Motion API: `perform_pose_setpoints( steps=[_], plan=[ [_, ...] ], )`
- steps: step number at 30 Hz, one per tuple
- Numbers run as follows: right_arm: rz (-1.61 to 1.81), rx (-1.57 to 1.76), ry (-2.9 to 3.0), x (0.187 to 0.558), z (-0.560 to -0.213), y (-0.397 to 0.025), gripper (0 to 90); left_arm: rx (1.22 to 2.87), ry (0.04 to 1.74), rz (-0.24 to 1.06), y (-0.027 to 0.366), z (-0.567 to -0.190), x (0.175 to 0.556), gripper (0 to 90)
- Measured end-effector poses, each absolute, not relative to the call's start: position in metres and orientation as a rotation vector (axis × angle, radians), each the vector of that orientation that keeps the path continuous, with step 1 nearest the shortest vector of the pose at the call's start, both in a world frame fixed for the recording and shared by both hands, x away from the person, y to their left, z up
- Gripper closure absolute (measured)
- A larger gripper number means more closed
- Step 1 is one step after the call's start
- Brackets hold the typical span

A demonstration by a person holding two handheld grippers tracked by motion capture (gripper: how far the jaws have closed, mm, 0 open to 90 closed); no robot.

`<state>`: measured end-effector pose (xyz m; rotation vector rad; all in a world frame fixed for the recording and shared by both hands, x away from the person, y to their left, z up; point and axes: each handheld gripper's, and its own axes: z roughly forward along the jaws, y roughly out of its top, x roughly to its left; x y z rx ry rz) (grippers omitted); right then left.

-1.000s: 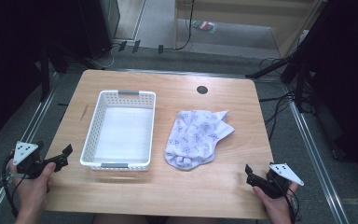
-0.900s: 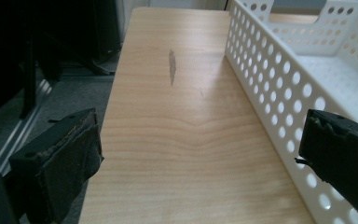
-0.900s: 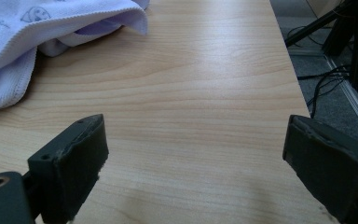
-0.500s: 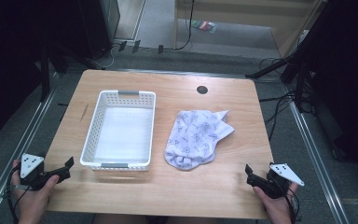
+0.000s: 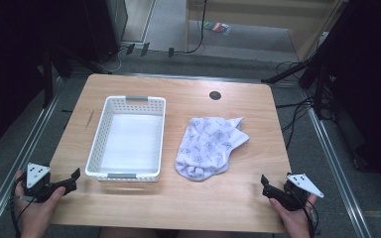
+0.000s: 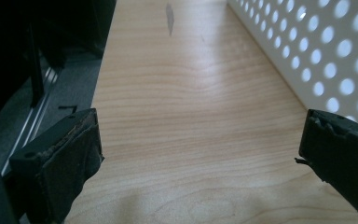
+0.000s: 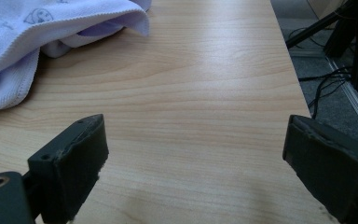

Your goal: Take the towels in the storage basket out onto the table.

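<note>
**Both tools wait at the near desk corners**

The left tool [image 5: 74, 177] and right tool [image 5: 264, 182] hover, jaws apart, holding nothing. The crumpled white patterned cloth [image 5: 209, 147] lies mid-desk, just beside the white perforated plastic basket [image 5: 97, 148].

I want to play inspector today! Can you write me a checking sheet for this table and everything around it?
Surface: wooden table, bare wood at the front edge, a small round black hole near the far edge.
Job's things: white basket with holes in its walls, nothing inside; crumpled white cloth with a small blue print, lying on the table to the basket's right, apart from it.
Clutter: nothing seen.
Grippers: left tongs open, near the basket's front left corner, holding nothing; right tongs open, at the table's front right, short of the cloth, holding nothing.
Cables: black cables on the floor right of the table.
Surroundings: grey floor, dark stands at both sides.
</note>
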<state>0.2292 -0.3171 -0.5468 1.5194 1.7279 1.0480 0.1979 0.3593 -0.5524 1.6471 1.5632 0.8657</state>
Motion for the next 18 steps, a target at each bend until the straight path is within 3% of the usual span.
perform_pose_setpoints(
  steps=[7,18],
  plan=[
    [1.048,1.520,1.728,0.2292,-0.5468,-0.3173,6.2,1.635,1.624,0.786,0.3653,-0.5530,0.2028,0.0],
    [1.048,1.520,1.729,0.2294,-0.5469,-0.3172,6.2,1.624,1.626,0.772,0.3671,-0.5532,0.2030,0.0]
  ],
)
